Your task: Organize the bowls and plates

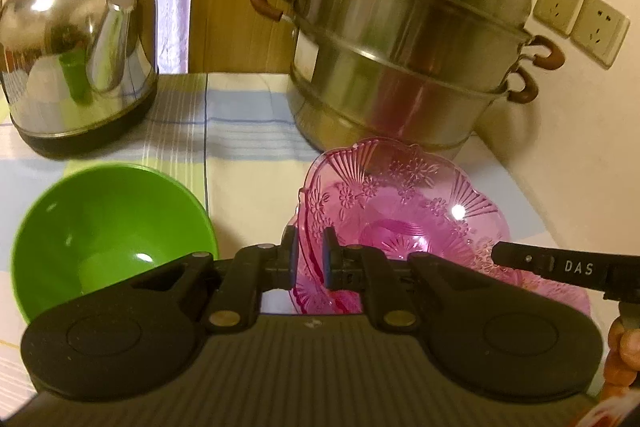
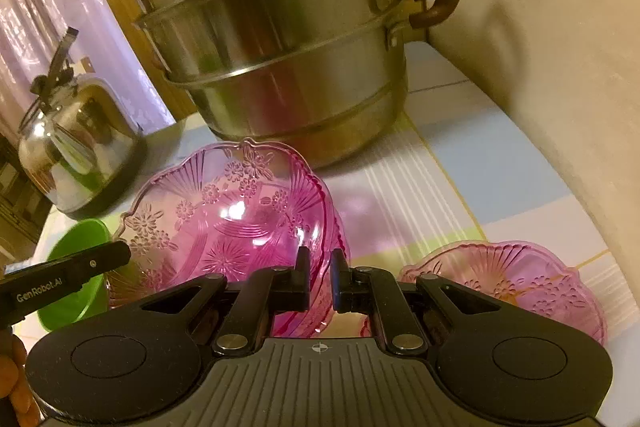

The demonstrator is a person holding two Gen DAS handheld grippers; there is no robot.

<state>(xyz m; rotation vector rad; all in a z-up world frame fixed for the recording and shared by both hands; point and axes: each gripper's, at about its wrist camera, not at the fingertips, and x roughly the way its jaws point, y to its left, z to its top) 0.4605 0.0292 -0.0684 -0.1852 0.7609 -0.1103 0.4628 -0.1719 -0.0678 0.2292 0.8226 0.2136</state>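
In the left wrist view, the left gripper point(image 1: 310, 251) sits at lower centre with its two fingers pinched on the near left rim of a pink glass bowl point(image 1: 404, 215), the rim passing between the pads. The bowl fills the centre right of the frame, tilted, its patterned inside facing the camera. To its left, in the lower left, a green bowl point(image 1: 108, 227) stands upright on the striped tablecloth point(image 1: 236, 147), apart from the pink bowl. A shiny kettle point(image 1: 80, 67) stands in the upper left and a large steel steamer pot point(image 1: 404, 47) in the upper centre, just behind the pink bowl. Two wall sockets point(image 1: 580, 15) show at the upper right. The right gripper's finger enters from the right edge over the pink bowl's rim.

In the right wrist view, the right gripper point(image 2: 320, 283) at lower centre has its fingers drawn close on the right rim of the same pink glass bowl point(image 2: 232, 211), which lies centre left of the frame. A second pink glass bowl point(image 2: 516, 279) rests on the cloth at lower right, beside the gripper. The green bowl point(image 2: 76, 267) shows at the lower left, partly behind the left gripper's finger.
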